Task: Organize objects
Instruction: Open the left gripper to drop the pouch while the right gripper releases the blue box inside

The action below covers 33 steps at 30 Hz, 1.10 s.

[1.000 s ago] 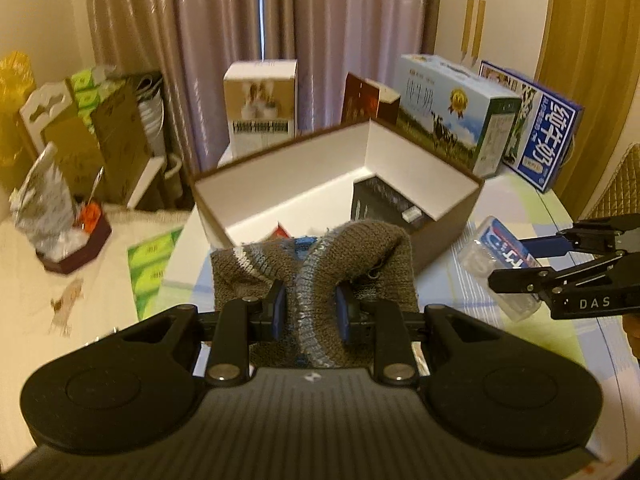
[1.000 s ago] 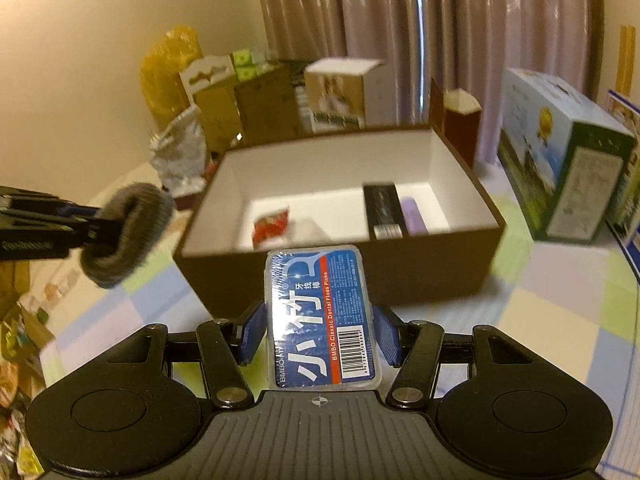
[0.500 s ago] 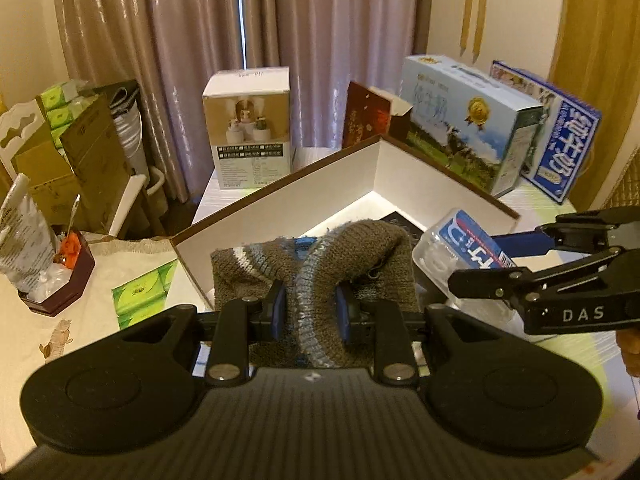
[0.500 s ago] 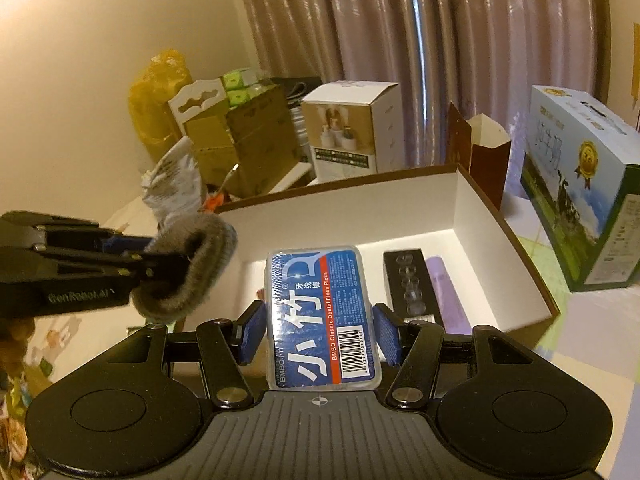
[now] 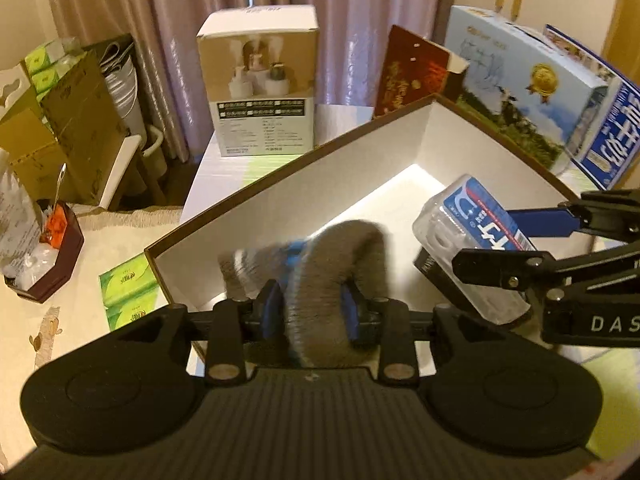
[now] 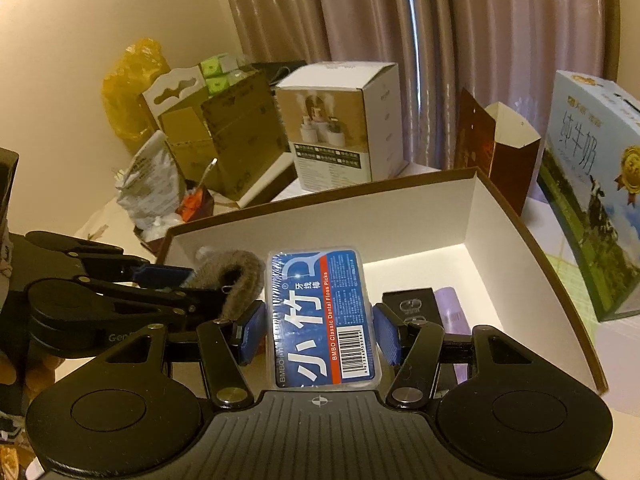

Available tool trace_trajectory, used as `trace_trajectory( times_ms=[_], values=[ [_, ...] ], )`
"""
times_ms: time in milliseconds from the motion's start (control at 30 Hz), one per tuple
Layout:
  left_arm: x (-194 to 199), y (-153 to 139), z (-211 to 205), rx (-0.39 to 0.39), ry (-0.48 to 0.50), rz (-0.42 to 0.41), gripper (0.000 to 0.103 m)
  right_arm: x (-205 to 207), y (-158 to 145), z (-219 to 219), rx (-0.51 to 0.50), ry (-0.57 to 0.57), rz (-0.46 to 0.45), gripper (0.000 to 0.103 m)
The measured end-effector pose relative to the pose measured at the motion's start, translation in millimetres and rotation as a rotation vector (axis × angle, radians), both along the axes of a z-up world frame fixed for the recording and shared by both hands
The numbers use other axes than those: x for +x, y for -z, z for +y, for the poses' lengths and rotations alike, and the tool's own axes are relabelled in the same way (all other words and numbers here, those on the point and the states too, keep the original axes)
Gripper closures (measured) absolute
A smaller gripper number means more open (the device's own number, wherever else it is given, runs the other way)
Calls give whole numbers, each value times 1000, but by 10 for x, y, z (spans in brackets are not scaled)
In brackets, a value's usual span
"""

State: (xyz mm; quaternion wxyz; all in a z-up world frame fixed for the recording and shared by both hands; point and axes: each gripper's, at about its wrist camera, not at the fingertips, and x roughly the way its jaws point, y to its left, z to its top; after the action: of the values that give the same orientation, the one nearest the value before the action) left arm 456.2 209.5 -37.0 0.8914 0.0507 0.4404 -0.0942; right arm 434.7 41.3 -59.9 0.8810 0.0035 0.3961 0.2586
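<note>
The left gripper (image 5: 313, 307) is closed on a gray knitted sock (image 5: 340, 276). The sock sits between its two blue pads (image 5: 271, 312) and bulges out over them in a fat loop. It looks blurry in the left wrist view. The sock hangs over the near left part of the open brown box (image 5: 304, 168), which is white inside.

The right gripper (image 6: 320, 334) is closed on a clear floss pick box (image 6: 322, 316) with a blue and red label. Its blue fingers (image 6: 251, 332) press on the two long sides of the floss pick box, and the label faces up at the camera. The floss pick box is also over the open brown box, just beside the sock and to its right.

Down inside the brown box, a black box (image 6: 410, 304) and a purple tube (image 6: 450, 308) lie side by side, touching. They are partly hidden behind the right gripper.

Beyond the brown box stand a white carton (image 6: 340, 124), a dark red bag (image 6: 492, 152) and a milk carton (image 6: 596, 184), in front of the curtains (image 6: 440, 40).
</note>
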Motion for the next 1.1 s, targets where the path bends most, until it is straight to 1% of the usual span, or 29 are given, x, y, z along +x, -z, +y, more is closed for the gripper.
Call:
trace_trajectory(
  times_ms=[33, 100, 133, 167, 333, 467, 533, 600, 667, 700, 833, 900, 1033, 1100],
  values=[
    [38, 24, 15, -1, -7, 2, 71, 40, 26, 10, 0, -1, 1, 48],
    [97, 58, 35, 0, -17, 2, 60, 103, 72, 26, -5, -2, 5, 48],
    [123, 72, 38, 2, -20, 3, 50, 130, 90, 36, -7, -1, 8, 48],
    [138, 83, 49, 1, -24, 0, 45, 160, 109, 42, -8, 0, 13, 48],
    [190, 115, 68, -10, -32, 7, 45, 280, 200, 67, -9, 0, 27, 48],
    [210, 152, 64, -7, -34, 16, 42, 354, 245, 97, -2, 0, 22, 48],
    [216, 169, 60, -3, -31, 21, 41, 386, 254, 98, 10, 18, 12, 47],
    [213, 176, 59, -2, -32, 24, 39, 399, 239, 71, 34, 30, -2, 44],
    [201, 175, 52, -3, -25, 23, 31, 388, 213, 32, 42, 39, -12, 39],
    [190, 171, 43, 0, -23, 20, 30, 377, 201, 11, 45, 34, -15, 38],
    [131, 144, 31, 4, -14, 15, 26, 304, 162, -85, 36, 26, -18, 36],
    [96, 125, 35, -4, -13, 15, 25, 238, 146, -155, 39, 18, -13, 33],
    [7, 78, 10, -12, -5, 16, 18, 110, 115, -243, 37, 11, -10, 28],
    [-45, 46, -8, -10, 4, 12, 18, 42, 97, -276, 31, 13, -14, 24]
  ],
)
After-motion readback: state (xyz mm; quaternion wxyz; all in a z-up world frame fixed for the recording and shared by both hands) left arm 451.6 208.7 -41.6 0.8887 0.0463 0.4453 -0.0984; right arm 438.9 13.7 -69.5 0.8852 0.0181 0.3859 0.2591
